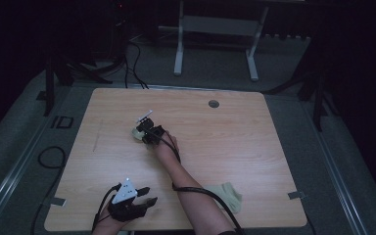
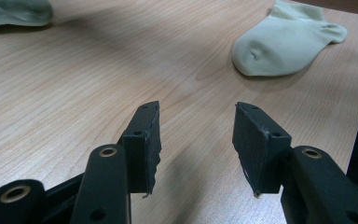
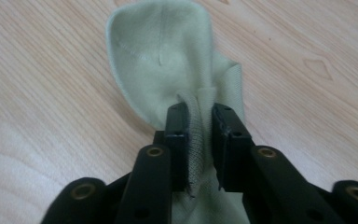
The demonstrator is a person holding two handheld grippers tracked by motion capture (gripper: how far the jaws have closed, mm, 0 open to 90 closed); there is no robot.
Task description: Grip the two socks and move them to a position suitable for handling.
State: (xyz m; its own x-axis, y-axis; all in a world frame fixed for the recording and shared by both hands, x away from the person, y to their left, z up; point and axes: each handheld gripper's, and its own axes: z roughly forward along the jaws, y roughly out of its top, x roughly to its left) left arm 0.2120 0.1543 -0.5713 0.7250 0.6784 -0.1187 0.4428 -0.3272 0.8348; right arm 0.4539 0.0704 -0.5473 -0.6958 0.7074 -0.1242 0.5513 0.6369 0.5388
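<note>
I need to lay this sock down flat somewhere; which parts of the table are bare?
The right half of the table is bare, between the grommet hole and the near sock. The far-left strip is free too. The near edge is crowded by the left tongs.

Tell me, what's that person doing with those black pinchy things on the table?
A person works at a light wooden table with two black grippers. The right gripper is pinching a fold of a pale green cotton sock out near the middle of the table. The left gripper hangs open above bare wood near the front edge, holding nothing. A second pale green sock lies flat by the person's right forearm.
</note>
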